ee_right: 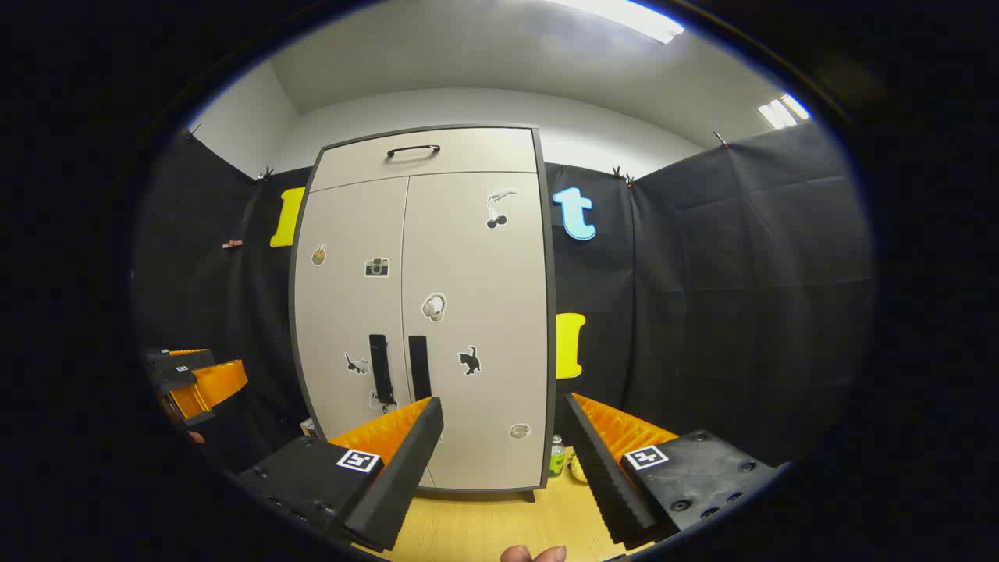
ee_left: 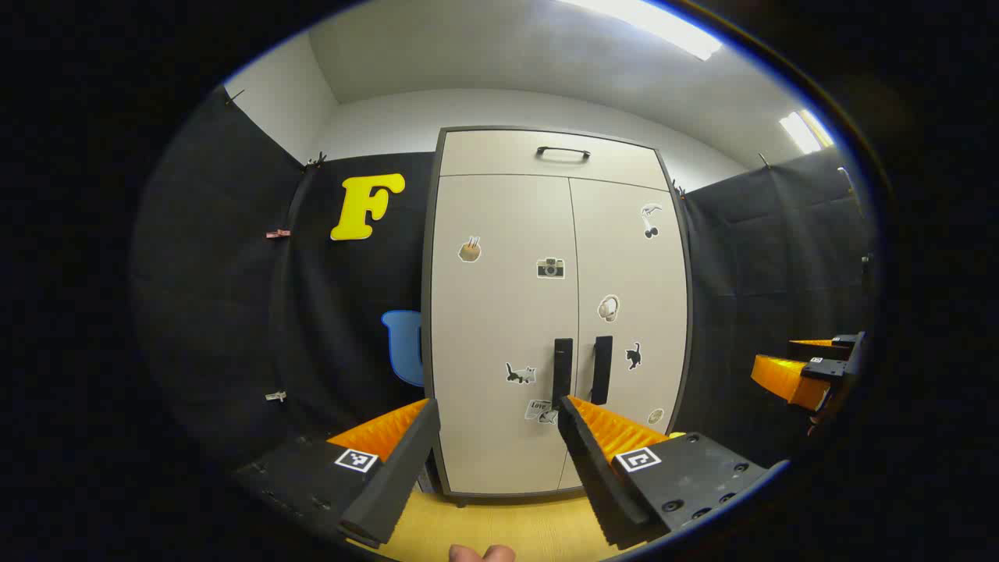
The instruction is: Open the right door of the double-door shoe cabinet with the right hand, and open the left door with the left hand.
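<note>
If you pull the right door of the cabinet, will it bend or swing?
The right door looks like a stiff flat panel, so it would probably swing whole rather than bend. Its upright handle sits by the middle seam, so it likely turns on its outer edge. The tall cabinet looks heavy enough to stay put.

Booth w/ black cloth walls, wood floor.
Black cloth (ee_right: 702, 257) hangs at 9 and 3 o'clock, clipped along top; white wall (ee_right: 468, 109) and ceiling (ee_left: 507, 55) above at 12; ceiling light strips (ee_left: 655, 23) at 1; yellow wood floor (ee_right: 499, 523) at 6.
</note>
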